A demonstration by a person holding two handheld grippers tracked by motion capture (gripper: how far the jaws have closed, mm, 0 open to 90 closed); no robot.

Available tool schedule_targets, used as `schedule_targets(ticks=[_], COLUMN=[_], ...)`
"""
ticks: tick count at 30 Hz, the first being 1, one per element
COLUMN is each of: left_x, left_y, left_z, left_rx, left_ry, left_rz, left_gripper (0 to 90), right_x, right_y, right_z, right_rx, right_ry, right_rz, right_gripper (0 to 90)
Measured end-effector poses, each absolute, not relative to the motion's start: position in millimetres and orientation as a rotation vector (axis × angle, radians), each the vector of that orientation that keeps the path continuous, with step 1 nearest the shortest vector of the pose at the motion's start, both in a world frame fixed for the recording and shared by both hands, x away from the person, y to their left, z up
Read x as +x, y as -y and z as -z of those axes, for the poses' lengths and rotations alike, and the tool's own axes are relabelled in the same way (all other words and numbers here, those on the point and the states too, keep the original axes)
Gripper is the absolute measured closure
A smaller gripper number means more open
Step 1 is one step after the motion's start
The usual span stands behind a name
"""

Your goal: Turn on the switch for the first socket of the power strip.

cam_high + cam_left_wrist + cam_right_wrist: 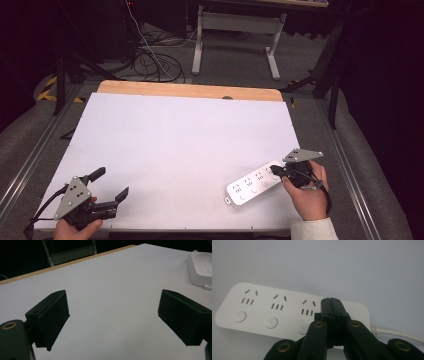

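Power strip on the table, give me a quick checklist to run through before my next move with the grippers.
1. Power strip lies flat on the white table, sockets up: ok.
2. Right gripper closed, its tips together over the strip's cable end: ok. Whether it presses on the strip: cannot tell.
3. Left gripper open, at the table's near left corner: ok.
4. Nothing between the left fingers: ok.
5. Cable leaves the strip's end intact; where it runs: cannot tell.
6. Sockets unoccupied, three buttons visible; switch state: cannot tell.
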State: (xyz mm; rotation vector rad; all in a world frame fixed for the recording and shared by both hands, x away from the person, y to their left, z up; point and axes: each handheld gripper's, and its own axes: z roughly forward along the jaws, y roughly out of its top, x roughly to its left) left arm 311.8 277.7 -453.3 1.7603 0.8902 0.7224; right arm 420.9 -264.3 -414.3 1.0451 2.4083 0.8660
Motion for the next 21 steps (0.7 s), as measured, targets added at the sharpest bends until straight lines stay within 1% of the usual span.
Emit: schedule_targets(ticks=[21], left_x=[311.9], left_y=[-277.6], left_z=[453.6], left_rx=[1.766], left_ry=[-0.888], left_rz=[-0.718], left_gripper=[10.4], right_x=[430.5], right_y=[269.9], right_z=[431.1], right_rx=[1.152], right_ry=[-2.461], right_rz=[-0.695], right_gripper=[90.0])
